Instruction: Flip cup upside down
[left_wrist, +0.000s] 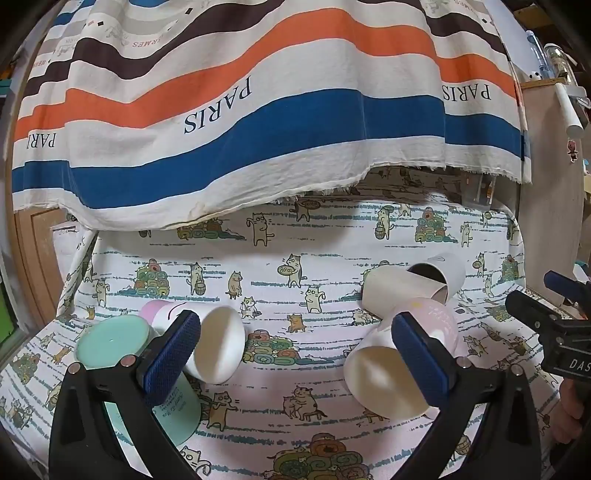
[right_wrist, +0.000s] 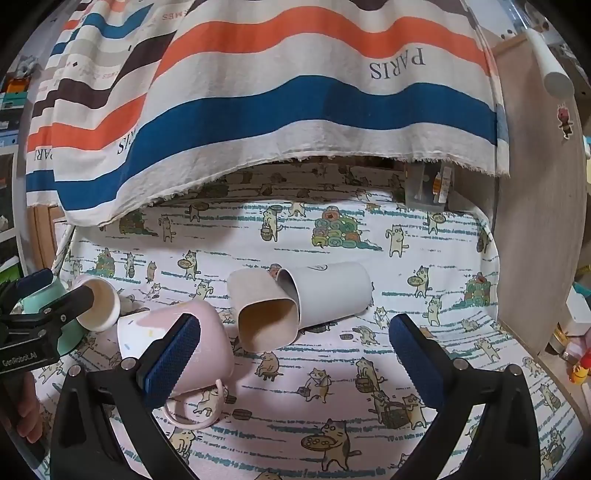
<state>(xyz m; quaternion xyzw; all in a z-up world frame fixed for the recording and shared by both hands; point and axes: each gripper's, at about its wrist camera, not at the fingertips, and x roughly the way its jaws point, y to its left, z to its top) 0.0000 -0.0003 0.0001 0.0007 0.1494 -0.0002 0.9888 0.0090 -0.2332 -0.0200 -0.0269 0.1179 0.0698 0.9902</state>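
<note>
Pink mug (right_wrist: 177, 343) on its side beside wide-apart right jaws

The striped cloth (left_wrist: 258, 110) hanging at the far side carries "PARIS" in dark capitals, printed upside down, at its middle, right and left edge in the left wrist view. Higher up, smaller upside-down letters read partly "RMES". The right wrist view shows "PARIS" again at the cloth's upper right. The right gripper (left_wrist: 569, 347) body shows white letters "DAS", cut off at the frame edge. The left gripper (right_wrist: 26, 343) bears a white label reading "GenRobot.AI". Small print on the mint cup (left_wrist: 177, 410) is too fine to read.
</note>
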